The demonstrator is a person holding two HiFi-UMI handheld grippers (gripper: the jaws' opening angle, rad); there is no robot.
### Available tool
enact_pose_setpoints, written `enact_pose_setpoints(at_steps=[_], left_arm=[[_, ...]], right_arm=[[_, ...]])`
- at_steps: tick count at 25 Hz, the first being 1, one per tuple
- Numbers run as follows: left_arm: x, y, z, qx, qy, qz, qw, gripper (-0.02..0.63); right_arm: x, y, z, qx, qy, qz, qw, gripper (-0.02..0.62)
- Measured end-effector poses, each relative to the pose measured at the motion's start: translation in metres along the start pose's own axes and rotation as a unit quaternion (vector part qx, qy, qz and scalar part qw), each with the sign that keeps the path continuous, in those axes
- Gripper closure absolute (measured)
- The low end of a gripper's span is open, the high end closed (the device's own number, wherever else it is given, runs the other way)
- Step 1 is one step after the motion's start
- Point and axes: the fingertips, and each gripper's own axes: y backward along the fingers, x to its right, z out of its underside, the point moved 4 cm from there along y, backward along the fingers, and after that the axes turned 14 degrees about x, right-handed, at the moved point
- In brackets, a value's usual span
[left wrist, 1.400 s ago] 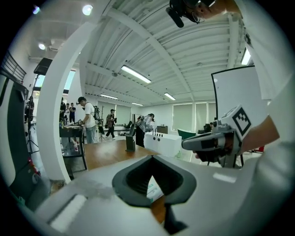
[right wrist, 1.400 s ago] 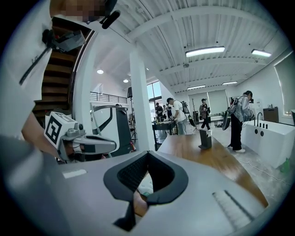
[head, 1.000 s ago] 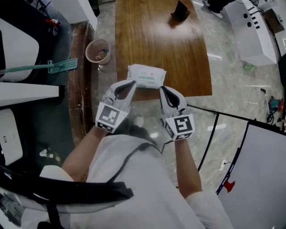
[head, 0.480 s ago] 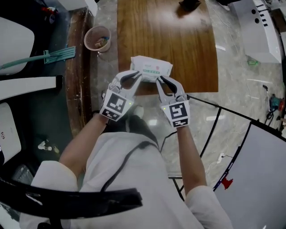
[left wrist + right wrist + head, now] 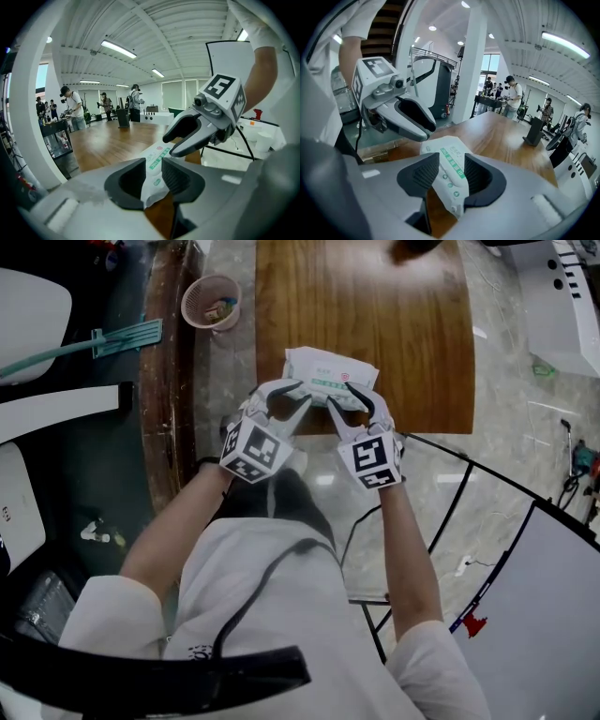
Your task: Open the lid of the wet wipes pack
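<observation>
Pack (image 5: 330, 378) lies on the table (image 5: 375, 306), at the table's near edge, roughly mid-width. Green label strip faces up.

Left gripper (image 5: 302, 393) is at the table's near edge, on the pack's left end. Its jaws have just been opening and are now released, with the end flap loose between them.

Right gripper (image 5: 342, 397) is at the same table edge, on the pack's right end. Its jaws have also just been opening and aren't clamping; the wrapper end sits between the pads.

Bin (image 5: 211, 302) is on the floor off the table's left side.
</observation>
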Motion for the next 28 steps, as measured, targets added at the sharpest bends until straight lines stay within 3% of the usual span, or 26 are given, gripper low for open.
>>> enact_pose_setpoints(at_steps=[13, 28], left_arm=[[-0.003, -0.012, 0.019, -0.019, 0.003, 0.001, 0.9998, 0.468], [-0.001, -0.020, 0.034, -0.042, 0.012, 0.012, 0.9990, 0.468]], right_arm=[[0.009, -0.019, 0.008, -0.043, 0.066, -0.049, 0.996, 0.344], [0.012, -0.035, 0.016, -0.093, 0.100, -0.136, 0.981, 0.319]])
